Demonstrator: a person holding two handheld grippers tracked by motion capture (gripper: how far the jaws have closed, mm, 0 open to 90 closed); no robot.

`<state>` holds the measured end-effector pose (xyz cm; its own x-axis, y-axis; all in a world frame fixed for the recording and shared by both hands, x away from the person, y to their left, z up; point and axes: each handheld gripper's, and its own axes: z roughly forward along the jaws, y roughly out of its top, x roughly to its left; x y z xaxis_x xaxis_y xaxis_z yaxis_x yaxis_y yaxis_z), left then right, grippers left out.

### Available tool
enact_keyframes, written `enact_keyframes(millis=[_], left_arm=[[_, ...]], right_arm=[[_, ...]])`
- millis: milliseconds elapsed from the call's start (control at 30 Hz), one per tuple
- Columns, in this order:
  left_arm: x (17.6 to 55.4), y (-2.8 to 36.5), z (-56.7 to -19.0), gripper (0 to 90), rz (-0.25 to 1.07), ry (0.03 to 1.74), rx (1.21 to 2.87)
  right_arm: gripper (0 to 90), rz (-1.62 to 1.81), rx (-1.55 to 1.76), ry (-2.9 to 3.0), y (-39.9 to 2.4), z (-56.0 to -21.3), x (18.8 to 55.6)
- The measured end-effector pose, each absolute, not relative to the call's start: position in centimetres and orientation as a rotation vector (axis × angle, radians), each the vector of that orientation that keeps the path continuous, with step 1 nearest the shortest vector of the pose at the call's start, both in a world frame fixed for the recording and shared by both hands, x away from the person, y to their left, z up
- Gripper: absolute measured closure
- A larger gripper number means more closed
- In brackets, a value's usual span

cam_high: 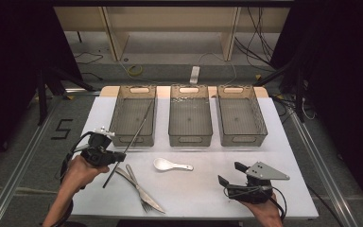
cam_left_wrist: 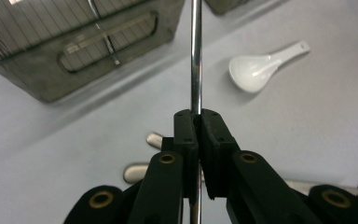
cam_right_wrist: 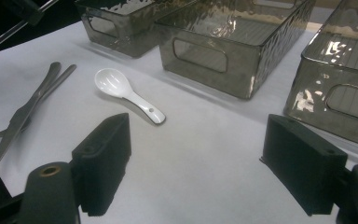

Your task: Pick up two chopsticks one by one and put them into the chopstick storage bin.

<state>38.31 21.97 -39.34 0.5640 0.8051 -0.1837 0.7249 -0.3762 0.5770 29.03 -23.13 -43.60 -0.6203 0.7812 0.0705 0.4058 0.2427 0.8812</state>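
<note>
A: What do we count on the white table [cam_high: 264,189]?

B: We see three grey bins [cam_high: 190,116] in a row at the far side. In front of them lie one white spoon [cam_high: 171,165], one knife [cam_high: 144,187] and one fork [cam_high: 134,187], the last two crossed over each other.

A: And the chopstick?

B: We count one metal chopstick [cam_high: 134,135]. Our left gripper [cam_high: 119,155] is clamped on it partway along its length, the jaws pressed together around the rod. It is held off the table, slanting up, with its far end over the near rim of the left bin [cam_high: 133,116].

A: The other hand?

B: Our right gripper [cam_high: 230,174] sits near the table's front right corner with its jaws standing wide apart, nothing between them. In the right gripper view the spoon lies ahead of it, well apart.

A: Anything in the way?

B: The near wall of the left bin stands just under the chopstick. The knife and fork lie just below and right of our left gripper. Past the table we see cables [cam_high: 264,52] on the floor and wooden legs [cam_high: 116,38].
</note>
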Motion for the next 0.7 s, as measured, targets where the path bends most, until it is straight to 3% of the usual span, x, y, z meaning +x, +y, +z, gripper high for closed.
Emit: enact_keyframes(millis=[700], left_arm=[[44.2,22.7,-35.1,84.9,0.346,1.238,2.074]], right_arm=[[24.2,1.339,1.094,2.137,-23.3,-43.6,29.1]])
